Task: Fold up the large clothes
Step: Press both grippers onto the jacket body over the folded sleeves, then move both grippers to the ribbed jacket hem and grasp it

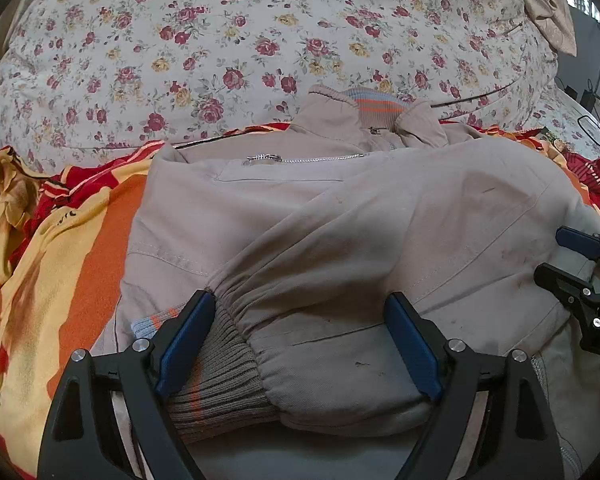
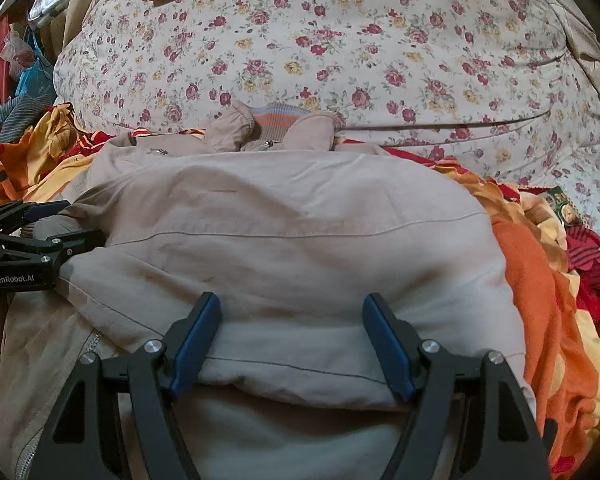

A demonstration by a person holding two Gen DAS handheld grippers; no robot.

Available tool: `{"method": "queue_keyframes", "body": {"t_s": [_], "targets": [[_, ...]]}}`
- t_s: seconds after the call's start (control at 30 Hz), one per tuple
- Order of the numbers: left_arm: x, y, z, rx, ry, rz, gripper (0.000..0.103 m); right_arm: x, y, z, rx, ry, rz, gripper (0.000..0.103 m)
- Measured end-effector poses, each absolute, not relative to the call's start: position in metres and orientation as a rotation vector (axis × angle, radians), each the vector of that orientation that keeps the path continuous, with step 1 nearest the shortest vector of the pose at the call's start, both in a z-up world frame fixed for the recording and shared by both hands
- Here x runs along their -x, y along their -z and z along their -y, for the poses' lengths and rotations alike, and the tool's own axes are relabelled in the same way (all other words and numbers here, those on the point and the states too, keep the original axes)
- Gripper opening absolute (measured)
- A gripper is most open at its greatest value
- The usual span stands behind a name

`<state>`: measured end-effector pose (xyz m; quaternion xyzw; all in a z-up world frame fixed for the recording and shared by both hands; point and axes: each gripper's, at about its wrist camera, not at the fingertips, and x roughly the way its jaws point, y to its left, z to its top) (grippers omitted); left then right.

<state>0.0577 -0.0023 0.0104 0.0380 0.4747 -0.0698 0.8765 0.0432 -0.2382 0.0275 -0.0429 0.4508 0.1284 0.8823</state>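
Two tools are working the beige jacket lying on the bed's orange-and-red blanket, collar toward the floral duvet. Left tool is straddling the ribbed cuff, jaws spread, nothing pinched. Right tool, likewise released, is bracketing the folded edge, probably to flatten it. Fabric is looking soiled and creased.
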Motion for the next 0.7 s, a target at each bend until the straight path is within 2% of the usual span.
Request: {"method": "queue_keyframes", "body": {"t_s": [0.57, 0.63, 0.7], "targets": [[-0.059, -0.009, 0.003, -0.075, 0.148, -0.991, 0.087, -0.044, -0.029, 0.236, 0.096, -0.264, -0.95, 0.077], [-0.059, -0.013, 0.003, -0.078, 0.159, -1.0, 0.086, -0.047, -0.039, 0.235, 0.103, -0.25, -0.995, 0.075], [-0.054, -0.026, -0.006, -0.06, 0.173, -0.999, 0.079, -0.041, -0.067, 0.241, 0.054, -0.251, -1.008, 0.073]]}}
